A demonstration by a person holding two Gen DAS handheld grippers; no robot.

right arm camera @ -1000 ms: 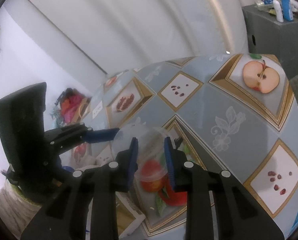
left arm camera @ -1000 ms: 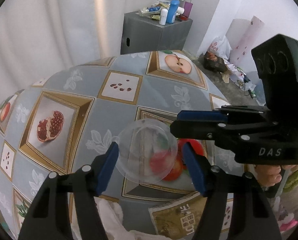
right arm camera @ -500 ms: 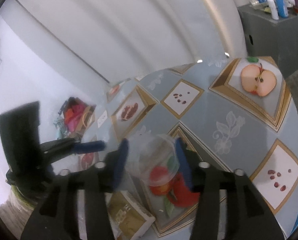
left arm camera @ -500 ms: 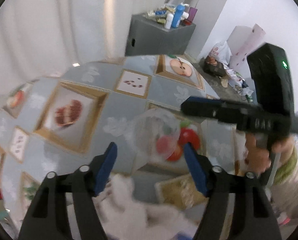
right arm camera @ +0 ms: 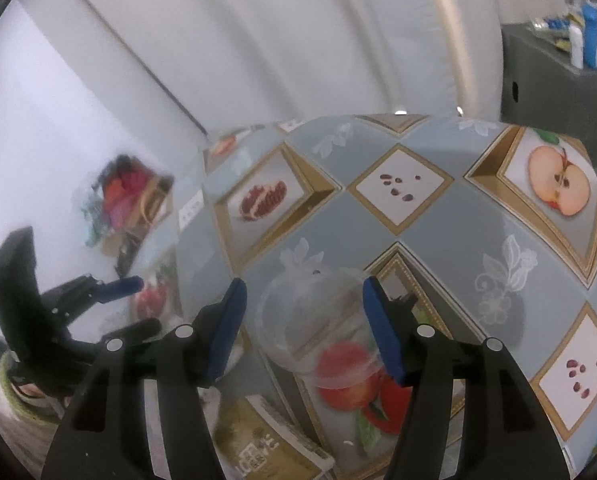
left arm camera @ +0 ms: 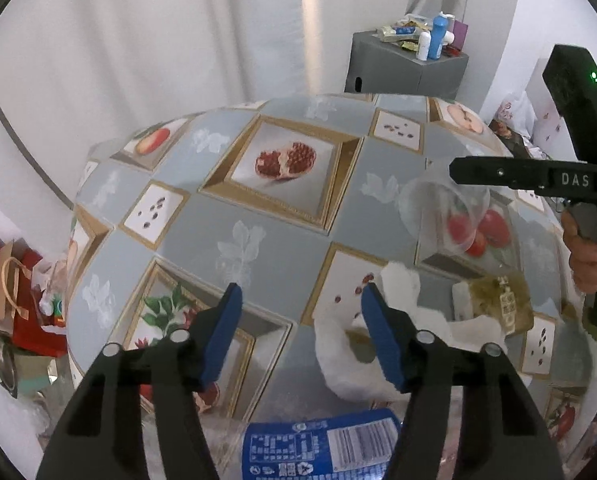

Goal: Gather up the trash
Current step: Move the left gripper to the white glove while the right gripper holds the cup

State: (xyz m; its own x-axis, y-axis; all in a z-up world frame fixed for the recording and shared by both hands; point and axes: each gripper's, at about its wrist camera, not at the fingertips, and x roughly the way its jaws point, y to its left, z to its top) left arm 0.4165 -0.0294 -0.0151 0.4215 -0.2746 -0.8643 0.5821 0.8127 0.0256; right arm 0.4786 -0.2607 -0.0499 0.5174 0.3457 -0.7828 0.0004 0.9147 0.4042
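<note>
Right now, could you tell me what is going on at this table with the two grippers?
A person is clearing trash from the fruit-patterned table. The right gripper is open around a clear plastic cup lying on its side, jaws not closed on it. The left gripper is open and holds nothing, near a crumpled white tissue. A tan carton and a blue-labelled wrapper lie at the near edge.

Clear plastic cup [right arm camera: 318,328], tilted, empty

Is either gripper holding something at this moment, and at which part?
Nothing is held. The right gripper is open around the clear cup, pads apart from its walls. The left gripper is open and empty.
</note>
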